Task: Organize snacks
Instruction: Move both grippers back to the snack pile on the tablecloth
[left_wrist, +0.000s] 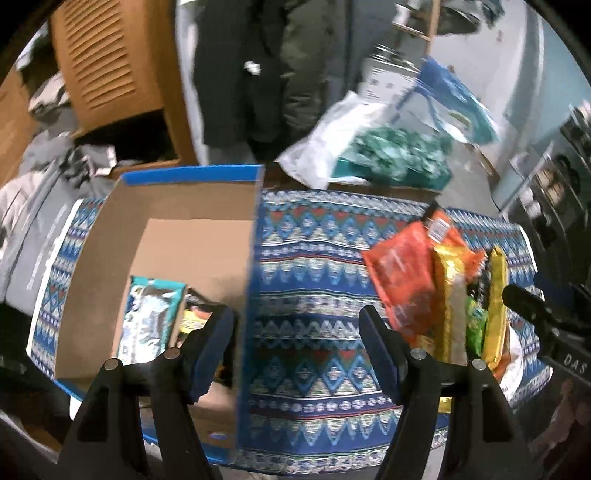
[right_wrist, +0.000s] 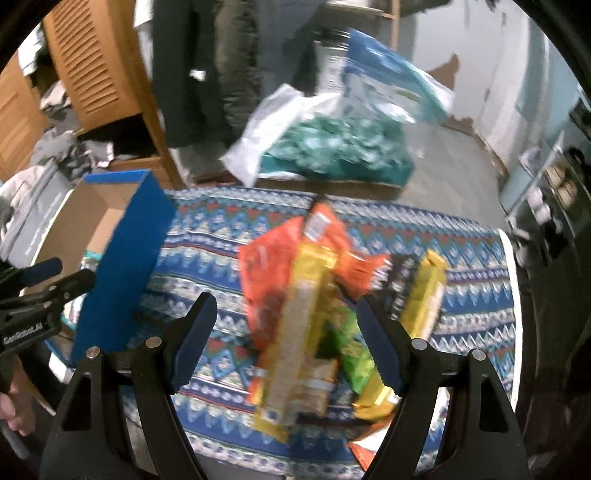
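Currently the left claw (left_wrist: 297, 347) stands wide and empty above the patterned cloth (left_wrist: 314, 258), beside the cardboard box (left_wrist: 192, 229) containing two packets. Right claw (right_wrist: 286, 339) is also wide, holding nothing, positioned over the snack pile (right_wrist: 306, 295) lying on the cloth-covered desk, apart from the box.
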